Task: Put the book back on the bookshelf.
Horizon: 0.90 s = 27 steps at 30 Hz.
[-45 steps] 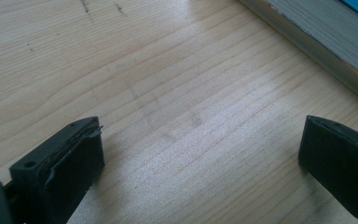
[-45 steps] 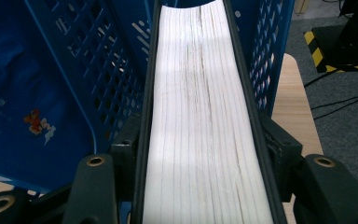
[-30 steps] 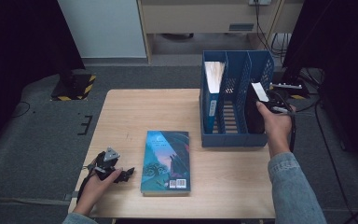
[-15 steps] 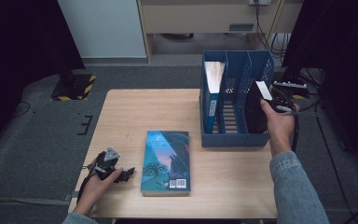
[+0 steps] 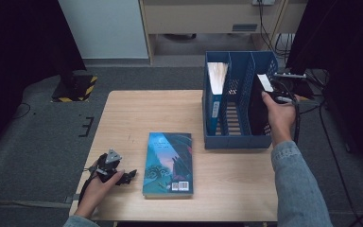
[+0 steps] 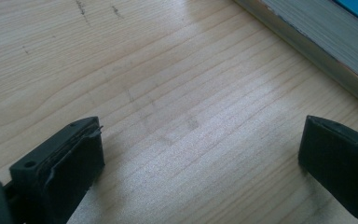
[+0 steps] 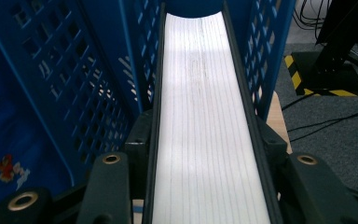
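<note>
A dark-covered book (image 5: pixel 256 104) stands on edge in the right compartment of the blue file holder (image 5: pixel 236 142). My right gripper (image 5: pixel 280 98) is shut on it from the right. In the right gripper view the jaws clamp both covers, with the white page edge (image 7: pixel 205 93) running away between them. A second book (image 5: pixel 168 163) with a blue-green cover lies flat on the table in front of the holder. My left gripper (image 5: pixel 124 176) rests on the table to that book's left. It is open with only bare wood between its jaws (image 6: pixel 200 154), and the book's page edge (image 6: pixel 317 37) lies just beyond.
Another book (image 5: pixel 215 80) stands in the holder's left compartment, pages up, and the middle compartment (image 5: pixel 234 113) holds nothing. The wooden table (image 5: pixel 137 113) ends close to the holder's right side. Cables and a black stand (image 7: pixel 335 65) lie on the floor beyond.
My right hand has lifted the dark book slightly and shifted it a little to the right within the holder's right compartment. The left gripper and the flat book have stayed put.
</note>
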### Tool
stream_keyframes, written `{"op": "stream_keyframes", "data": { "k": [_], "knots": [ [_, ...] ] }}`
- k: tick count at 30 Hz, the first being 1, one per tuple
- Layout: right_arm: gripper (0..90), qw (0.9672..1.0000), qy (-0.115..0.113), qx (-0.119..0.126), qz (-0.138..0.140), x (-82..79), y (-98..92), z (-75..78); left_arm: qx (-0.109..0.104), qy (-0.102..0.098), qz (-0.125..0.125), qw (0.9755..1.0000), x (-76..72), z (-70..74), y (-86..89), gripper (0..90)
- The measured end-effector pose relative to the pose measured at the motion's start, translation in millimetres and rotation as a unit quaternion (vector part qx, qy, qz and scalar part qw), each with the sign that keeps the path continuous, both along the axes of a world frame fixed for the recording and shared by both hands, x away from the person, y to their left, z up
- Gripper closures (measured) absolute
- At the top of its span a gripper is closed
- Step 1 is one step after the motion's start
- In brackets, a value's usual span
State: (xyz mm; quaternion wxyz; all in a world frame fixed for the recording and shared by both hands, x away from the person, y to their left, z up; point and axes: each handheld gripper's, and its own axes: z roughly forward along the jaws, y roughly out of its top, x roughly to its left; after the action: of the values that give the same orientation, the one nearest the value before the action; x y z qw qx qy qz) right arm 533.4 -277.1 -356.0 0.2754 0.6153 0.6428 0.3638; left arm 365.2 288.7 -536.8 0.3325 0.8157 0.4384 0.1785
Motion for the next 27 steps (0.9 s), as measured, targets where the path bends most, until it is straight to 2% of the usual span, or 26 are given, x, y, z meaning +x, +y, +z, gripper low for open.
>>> {"op": "stream_keyframes", "data": {
  "k": [5,12,17,27],
  "knots": [
    [52.7,1.0000,-0.005,-0.002,0.000,10.8,0.3,2.4,0.000,0.000,0.000,1.0000,0.0,0.0,0.0,0.0],
    [52.8,0.9998,-0.005,0.019,-0.007,18.8,-7.1,-4.8,-0.001,0.001,0.000,1.0000,0.0,0.0,-0.2,0.0],
    [52.7,0.9999,-0.007,0.013,-0.007,22.9,-4.3,-7.7,0.001,0.001,-0.002,1.0000,0.7,0.2,-0.5,0.0],
    [52.7,0.9999,0.003,0.013,-0.008,29.0,-5.5,-10.8,0.000,0.000,-0.002,1.0000,0.8,0.1,-0.7,0.0]
  ]
}}
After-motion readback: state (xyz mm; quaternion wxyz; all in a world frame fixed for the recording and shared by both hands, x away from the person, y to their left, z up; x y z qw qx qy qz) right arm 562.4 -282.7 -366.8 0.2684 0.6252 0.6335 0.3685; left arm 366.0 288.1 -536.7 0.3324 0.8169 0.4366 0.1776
